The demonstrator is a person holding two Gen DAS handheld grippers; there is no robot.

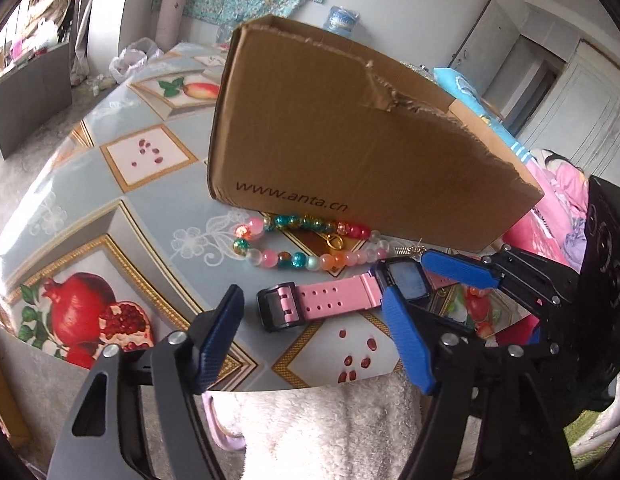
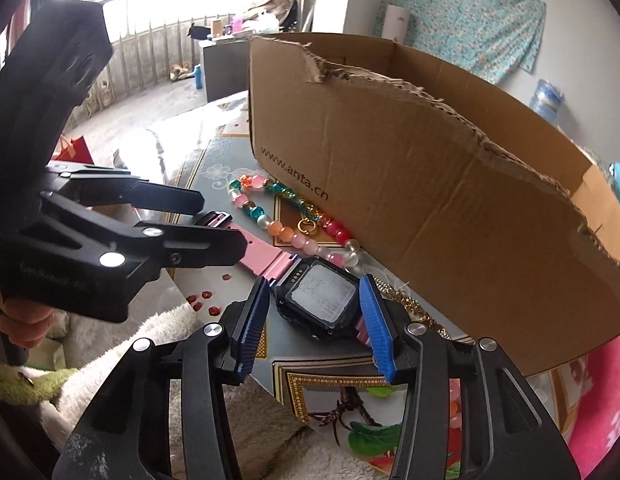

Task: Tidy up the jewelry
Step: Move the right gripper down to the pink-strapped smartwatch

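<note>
So the pink digital watch point(image 2: 316, 300) is lying flat on the desk point(image 1: 158, 208), lower middle of both views, right in front of the torn cardboard box point(image 1: 350, 136). The right claw point(image 2: 314, 320) has its two blue pads on either side of the black watch case, one on the left edge and one on the right, and they look pressed against it, so I'd call it clamped on the watch. In the left wrist view you can see the same thing from the side: blue fingers point(image 1: 406, 340) hugging the case at right of center.

The left claw point(image 1: 310, 340) sits apart, jaws wide, hovering around the pink strap end with the black buckle. Strap sits between the pads but neither one touches it as far as I can tell.

Just behind the watch, between it and the box wall, there's a colourful beaded bracelet point(image 1: 302, 244) with a little gold ring point(image 1: 335, 242), and a gold chain point(image 2: 410, 304) peeking out near the right claw's right finger. It's tight back there, the box wall is just beside the beads.

Near edge of the desk is close under both claws, with fluffy white fabric point(image 1: 330, 432) below it. Left half of the desk, over the pomegranate print, is wide open.
</note>
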